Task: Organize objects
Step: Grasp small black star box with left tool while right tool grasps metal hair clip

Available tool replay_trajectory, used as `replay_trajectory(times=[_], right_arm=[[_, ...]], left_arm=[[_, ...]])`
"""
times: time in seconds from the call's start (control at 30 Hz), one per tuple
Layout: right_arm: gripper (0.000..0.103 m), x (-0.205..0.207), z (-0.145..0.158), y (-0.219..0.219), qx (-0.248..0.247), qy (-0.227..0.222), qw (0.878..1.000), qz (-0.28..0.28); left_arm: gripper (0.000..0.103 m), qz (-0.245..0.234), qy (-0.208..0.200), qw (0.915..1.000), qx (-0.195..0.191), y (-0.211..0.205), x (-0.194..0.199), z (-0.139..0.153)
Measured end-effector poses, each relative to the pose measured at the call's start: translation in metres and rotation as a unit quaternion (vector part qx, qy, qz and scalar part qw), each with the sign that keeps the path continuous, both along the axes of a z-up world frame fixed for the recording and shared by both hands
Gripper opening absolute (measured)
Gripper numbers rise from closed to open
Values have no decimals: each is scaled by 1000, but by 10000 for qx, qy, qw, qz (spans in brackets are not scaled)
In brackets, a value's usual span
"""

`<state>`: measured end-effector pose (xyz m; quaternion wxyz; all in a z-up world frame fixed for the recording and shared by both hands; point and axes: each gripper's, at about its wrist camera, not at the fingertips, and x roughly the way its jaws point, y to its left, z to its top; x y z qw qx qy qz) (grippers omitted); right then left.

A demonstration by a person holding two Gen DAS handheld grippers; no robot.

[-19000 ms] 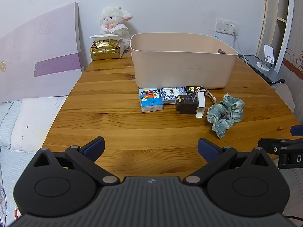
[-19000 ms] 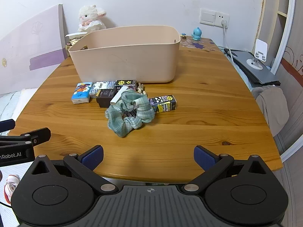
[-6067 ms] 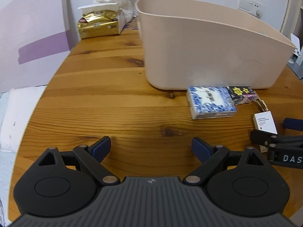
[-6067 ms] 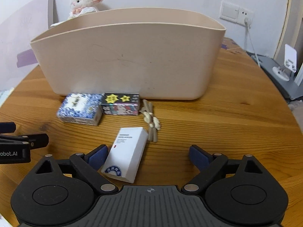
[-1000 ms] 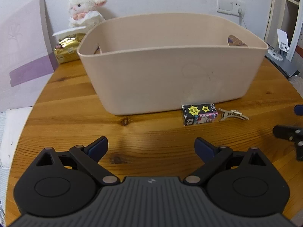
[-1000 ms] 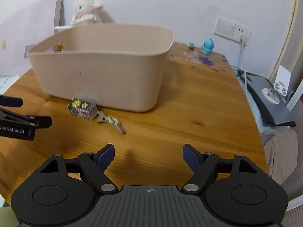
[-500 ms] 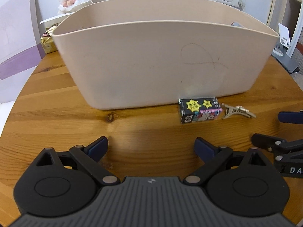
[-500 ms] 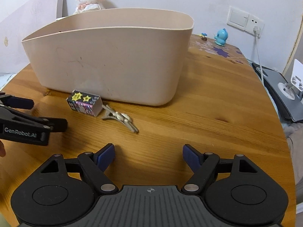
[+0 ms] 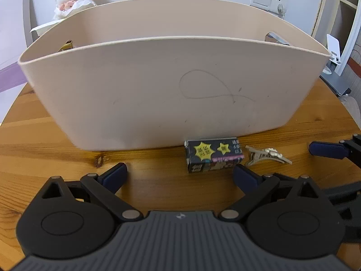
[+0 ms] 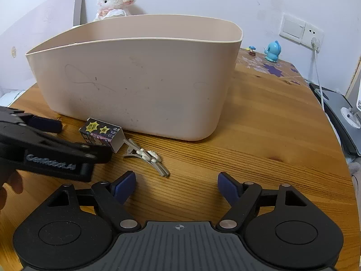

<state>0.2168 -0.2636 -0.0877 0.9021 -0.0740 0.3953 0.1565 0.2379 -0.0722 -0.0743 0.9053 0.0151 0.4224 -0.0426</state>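
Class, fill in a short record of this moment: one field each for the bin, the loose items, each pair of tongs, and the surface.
bin: beige tub, upright
loose items: black starred box and hair clip, side by side on the table before the tub
left tongs: open, low, starred box ahead between the tips
right tongs: open, hair clip ahead to its left
surface: wooden table

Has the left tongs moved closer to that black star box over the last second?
Yes. Judged against the beige bin, the left tongs has advanced toward it; the black star box now sits just ahead of its right fingertip.
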Motion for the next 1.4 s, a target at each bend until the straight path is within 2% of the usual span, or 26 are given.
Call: replay_trajectory(times=[0.17, 0.33, 0.7, 0.8, 0.87, 0.97, 1.03, 1.07, 1.13, 1.17, 1.23, 1.3, 1.33, 1.4], right_arm=[[82, 3, -2, 0, 19, -47, 10000, 2], [82, 7, -3, 4, 40, -97, 9999, 10], [82, 10, -5, 7, 71, -126, 9999, 32], [74, 10, -5, 8, 92, -134, 9999, 54], [65, 10, -4, 10, 104, -144, 9998, 106], [50, 7, -2, 14, 108, -169, 9996, 187], [32, 5, -2, 18, 131, -182, 9994, 269], [28, 3, -1, 20, 125, -198, 9993, 306], [14, -1, 0, 26, 70, -203, 9990, 390], [12, -3, 0, 28, 32, -187, 9989, 419], [12, -5, 1, 32, -34, -174, 9989, 433], [12, -6, 3, 31, -6, -110, 9991, 422], [12, -6, 4, 31, 14, -80, 9991, 412], [12, -10, 5, 28, 57, -26, 9993, 380]], left_arm=[[103, 101, -24, 9999, 75, -6, 6, -4], [103, 150, -45, 9998, -157, -3, 6, -2], [103, 268, -111, 9991, -319, -15, 17, 1], [103, 300, -163, 9994, -102, -14, 13, -4], [101, 294, -213, 9993, -114, -11, 11, -3], [89, 327, -262, 9991, -78, -6, 8, 0], [82, 283, -277, 9992, -36, -4, 7, 1], [80, 241, -272, 9993, 20, -5, 7, 1], [70, 139, -344, 9993, 57, -5, 3, 1], [66, 100, -371, 9992, 62, -5, 0, 2], [46, -15, -384, 9993, 36, -5, -6, 3], [29, -141, -355, 9993, -10, -5, -11, 4], [26, -224, -343, 9992, -31, -5, -13, 5], [26, -289, -358, 9989, 24, -4, -17, 5]])
